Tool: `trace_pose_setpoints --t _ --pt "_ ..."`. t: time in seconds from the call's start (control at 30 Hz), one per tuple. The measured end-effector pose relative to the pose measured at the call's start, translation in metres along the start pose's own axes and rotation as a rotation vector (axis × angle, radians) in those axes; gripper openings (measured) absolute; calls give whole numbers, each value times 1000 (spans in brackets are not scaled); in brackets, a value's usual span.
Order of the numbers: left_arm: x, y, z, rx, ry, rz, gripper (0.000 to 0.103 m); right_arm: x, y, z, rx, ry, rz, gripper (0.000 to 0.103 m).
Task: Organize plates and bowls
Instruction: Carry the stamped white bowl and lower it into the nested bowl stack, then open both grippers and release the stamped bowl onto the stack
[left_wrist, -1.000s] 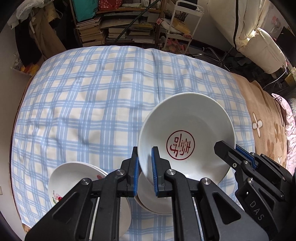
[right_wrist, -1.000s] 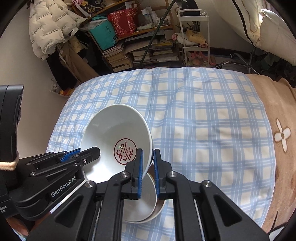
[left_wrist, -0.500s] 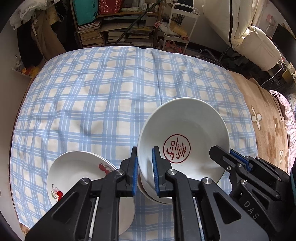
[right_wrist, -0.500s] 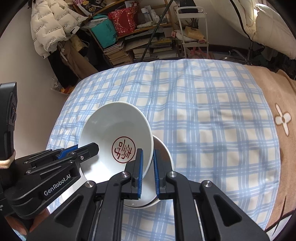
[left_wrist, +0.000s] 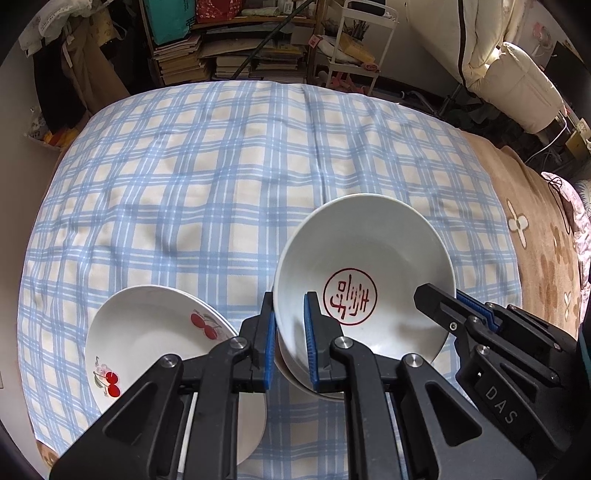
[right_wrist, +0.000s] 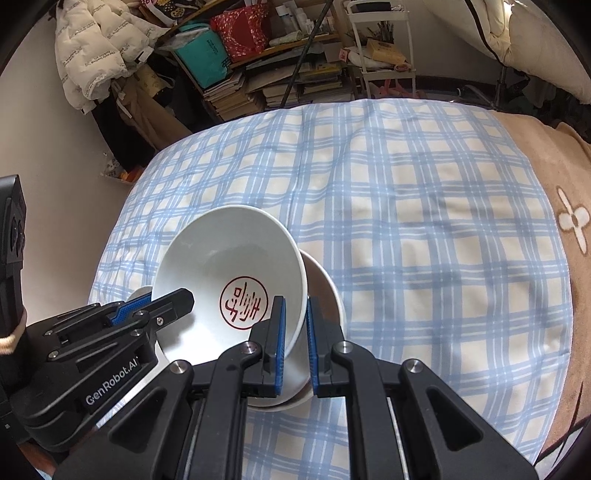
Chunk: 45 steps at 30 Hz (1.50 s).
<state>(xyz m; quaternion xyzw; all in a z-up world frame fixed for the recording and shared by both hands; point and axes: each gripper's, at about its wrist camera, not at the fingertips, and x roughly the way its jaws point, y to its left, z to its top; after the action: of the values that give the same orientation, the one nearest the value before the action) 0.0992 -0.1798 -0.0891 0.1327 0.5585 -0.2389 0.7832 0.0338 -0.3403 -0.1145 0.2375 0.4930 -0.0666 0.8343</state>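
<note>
A white bowl with a red seal mark (left_wrist: 364, 273) (right_wrist: 229, 266) is held in the air above the checked cloth. My left gripper (left_wrist: 289, 325) is shut on its left rim. My right gripper (right_wrist: 295, 328) is shut on its right rim. A second white bowl (right_wrist: 328, 295) sits on the cloth just under it, mostly hidden; its edge shows in the left wrist view (left_wrist: 295, 380). A stack of white plates with cherry prints (left_wrist: 147, 339) lies on the cloth to the left of the bowls.
The blue checked cloth (left_wrist: 207, 173) covers a bed-like surface, with a brown flowered blanket (left_wrist: 546, 251) on the right. Bookshelves (right_wrist: 280, 81) and a white wire rack (left_wrist: 354, 44) stand beyond the far edge.
Both grippers have lifted the sealed bowl higher, uncovering more of the bowl under it and more of the cherry plates at left.
</note>
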Motion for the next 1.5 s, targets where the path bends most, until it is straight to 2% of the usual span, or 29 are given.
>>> trace_pose_setpoints --t 0.23,0.43,0.67,0.83,0.97,1.03,1.1,1.17,1.23,1.33,1.37,1.5 --pt "8 4 -5 -10 23 -22 13 1 5 -1 -47 -7 -27 12" --pt "16 5 -9 -9 51 -23 13 9 2 -4 -53 43 -35 12" --pt "19 3 -16 23 42 22 13 5 1 0 -51 34 -18 11" --pt "11 -1 -15 65 24 46 17 8 -2 1 -47 50 -30 11" --pt "2 3 -8 74 9 47 27 6 -5 3 -29 54 -25 12" --pt "-1 9 -5 65 -4 55 44 2 -6 5 -29 42 -25 12" --pt "-3 16 -1 62 -29 89 55 -2 -7 6 -26 36 -27 12" --pt "-1 22 2 60 -35 129 56 -3 -9 8 -25 36 -31 14" --pt "3 31 4 45 -24 140 60 -3 -12 9 -24 42 -44 24" --pt "8 44 8 15 -13 167 70 -2 -16 11 -20 46 -72 52" --pt "9 48 9 10 -15 182 72 -1 -19 11 -18 48 -79 55" --pt "12 60 13 -11 -14 209 86 7 -29 13 -6 77 -108 78"
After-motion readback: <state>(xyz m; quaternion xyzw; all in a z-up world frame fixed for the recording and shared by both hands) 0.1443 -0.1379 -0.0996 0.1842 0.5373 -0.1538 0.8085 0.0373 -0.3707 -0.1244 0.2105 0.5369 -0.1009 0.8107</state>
